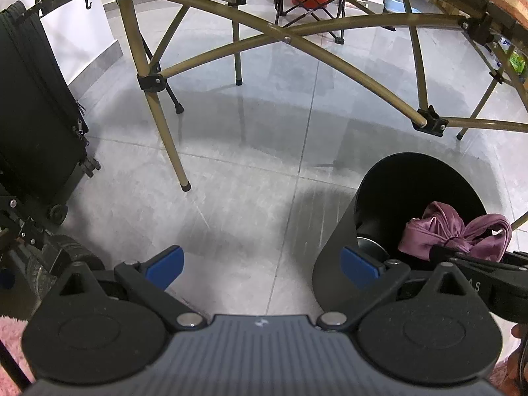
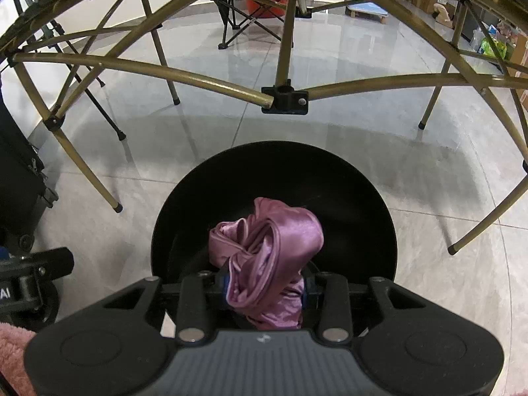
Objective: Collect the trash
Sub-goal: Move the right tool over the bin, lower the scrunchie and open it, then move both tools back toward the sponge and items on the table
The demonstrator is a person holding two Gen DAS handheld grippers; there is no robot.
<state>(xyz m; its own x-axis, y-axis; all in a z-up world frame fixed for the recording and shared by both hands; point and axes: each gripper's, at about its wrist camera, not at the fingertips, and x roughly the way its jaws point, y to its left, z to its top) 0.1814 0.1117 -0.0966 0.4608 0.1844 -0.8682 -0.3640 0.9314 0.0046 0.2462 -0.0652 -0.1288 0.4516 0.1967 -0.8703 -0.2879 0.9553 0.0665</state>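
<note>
A bunched purple satin cloth [image 2: 267, 250] is pinched between the blue pads of my right gripper [image 2: 265, 285], which is shut on it. It hangs over the mouth of a black round bin [image 2: 274, 171] standing on the floor. In the left wrist view the same bin [image 1: 336, 247] is at the lower right, with the purple cloth [image 1: 455, 231] above its opening and the right gripper's black finger reaching in from the right edge. My left gripper [image 1: 262, 265] is open over bare floor, nothing between its blue pads [image 1: 168, 264]; its right pad sits just in front of the bin's wall.
A folding table's gold legs and cross braces [image 1: 165, 125] arch over the grey tiled floor [image 1: 247, 181]. A black wheeled suitcase [image 1: 36, 125] stands at the left. A folding camp chair [image 1: 310, 3] with something red behind it sits far back. Pink fluffy fabric [image 1: 10, 336] is at the lower left.
</note>
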